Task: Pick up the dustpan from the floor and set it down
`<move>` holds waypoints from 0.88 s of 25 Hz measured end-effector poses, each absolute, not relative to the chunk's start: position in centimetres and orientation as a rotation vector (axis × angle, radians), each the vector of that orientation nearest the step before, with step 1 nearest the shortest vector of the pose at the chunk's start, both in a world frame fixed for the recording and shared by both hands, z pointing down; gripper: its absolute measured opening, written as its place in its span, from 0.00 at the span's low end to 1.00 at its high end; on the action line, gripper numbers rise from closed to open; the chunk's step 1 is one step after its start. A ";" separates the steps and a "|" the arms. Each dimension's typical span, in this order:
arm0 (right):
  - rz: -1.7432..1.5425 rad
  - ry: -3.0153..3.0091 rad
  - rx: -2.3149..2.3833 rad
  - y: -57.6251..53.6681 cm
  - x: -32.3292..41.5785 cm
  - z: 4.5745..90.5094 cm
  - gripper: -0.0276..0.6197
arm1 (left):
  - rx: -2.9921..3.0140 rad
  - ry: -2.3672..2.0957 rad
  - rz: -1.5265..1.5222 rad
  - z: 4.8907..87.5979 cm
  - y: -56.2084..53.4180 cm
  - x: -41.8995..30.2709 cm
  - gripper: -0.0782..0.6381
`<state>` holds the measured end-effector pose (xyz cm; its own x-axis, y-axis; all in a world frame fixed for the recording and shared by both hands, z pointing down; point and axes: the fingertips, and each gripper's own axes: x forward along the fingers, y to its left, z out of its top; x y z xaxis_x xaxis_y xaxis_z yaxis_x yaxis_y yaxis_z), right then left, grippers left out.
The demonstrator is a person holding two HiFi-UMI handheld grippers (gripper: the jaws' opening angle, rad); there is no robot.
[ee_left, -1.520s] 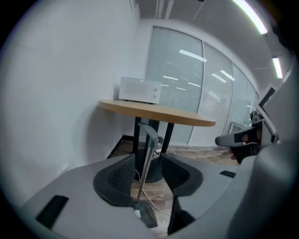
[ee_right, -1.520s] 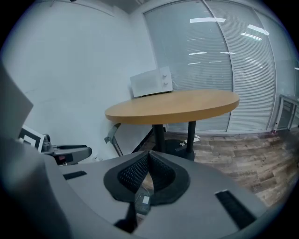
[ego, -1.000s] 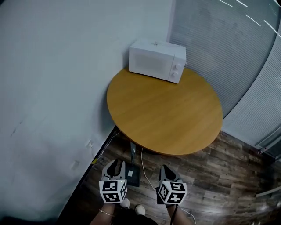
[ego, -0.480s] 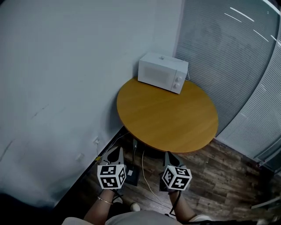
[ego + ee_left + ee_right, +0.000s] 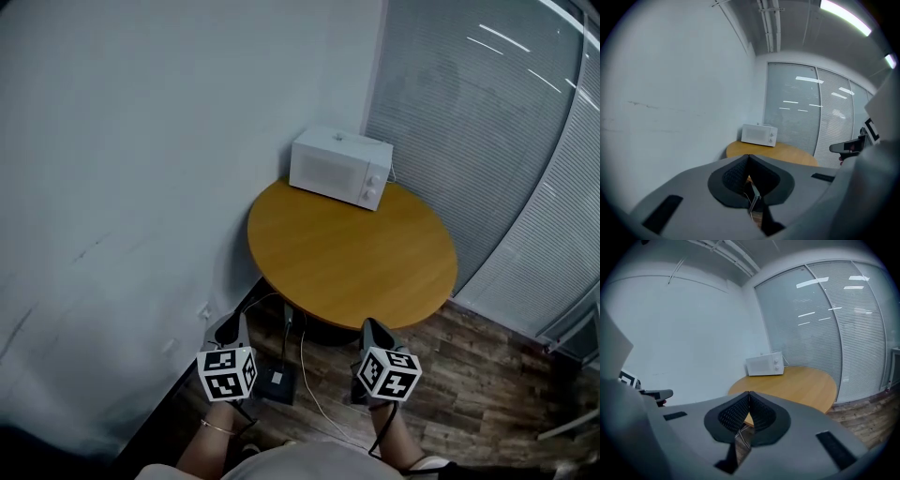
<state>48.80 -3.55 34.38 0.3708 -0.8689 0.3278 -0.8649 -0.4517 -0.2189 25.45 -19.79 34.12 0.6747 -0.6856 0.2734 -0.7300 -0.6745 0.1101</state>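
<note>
Left gripper (image 5: 232, 328) and right gripper (image 5: 374, 331): jaws together, empty, both clear of the floor (image 5: 469, 375). The dark thing that looks like the dustpan (image 5: 276, 382) stands on the floor between them, beside the table (image 5: 352, 258). Nobody is holding it, so it's probably been set down.

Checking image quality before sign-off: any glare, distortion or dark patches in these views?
Head view: dim, with light streaks reflected on the blinds and a dark lower-left corner. Left gripper view: heavy fisheye, black vignette, bright ceiling light at top. Right gripper view: same fisheye; microwave is sharp.
</note>
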 end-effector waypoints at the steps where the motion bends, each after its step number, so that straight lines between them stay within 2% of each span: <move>1: -0.623 1.633 -2.603 -3.5 48.8 34.2 0.09 | 2.686 -1.134 0.310 34.0 -20.1 25.2 0.13; 11: -0.478 1.688 -2.790 -3.8 47.0 32.8 0.09 | 2.780 -0.999 0.365 33.5 -21.5 24.4 0.13; 22: -0.497 1.616 -2.804 -2.1 46.1 32.6 0.09 | 2.783 -0.974 0.366 33.5 -21.0 22.8 0.13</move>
